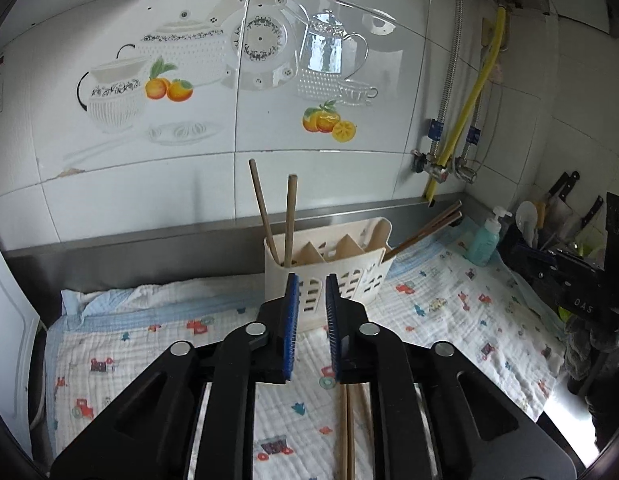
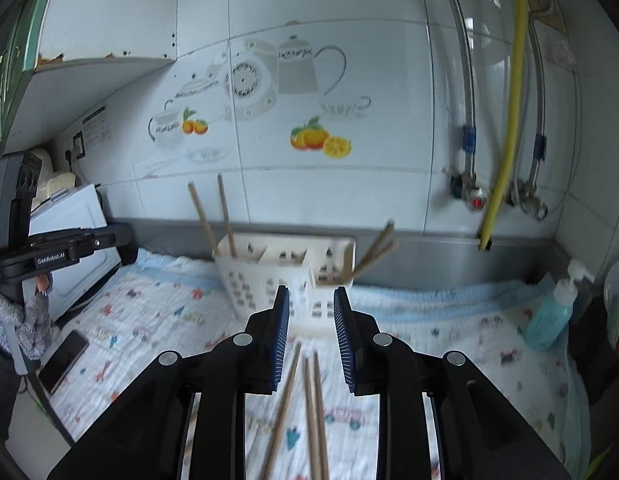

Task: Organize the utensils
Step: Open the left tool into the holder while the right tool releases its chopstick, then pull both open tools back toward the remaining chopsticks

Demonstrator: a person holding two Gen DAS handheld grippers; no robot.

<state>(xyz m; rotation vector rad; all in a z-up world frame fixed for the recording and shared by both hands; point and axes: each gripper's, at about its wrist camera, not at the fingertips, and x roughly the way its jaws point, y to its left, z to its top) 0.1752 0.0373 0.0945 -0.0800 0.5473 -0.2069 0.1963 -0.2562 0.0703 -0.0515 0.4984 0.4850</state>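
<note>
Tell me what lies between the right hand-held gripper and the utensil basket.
Only printed cloth. In the right wrist view, the right hand-held gripper is open; loose chopsticks lie below its fingers, short of the basket.

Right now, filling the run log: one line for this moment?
left claw open, empty | right claw open, empty | chopsticks loose on cloth | holder holds four

White tiled wall (image 1: pixel 213 184) with teapot-and-fruit decals (image 1: pixel 249 60), steel backsplash (image 1: pixel 149 248), yellow hose (image 2: pixel 509 120) beside the corner.
</note>
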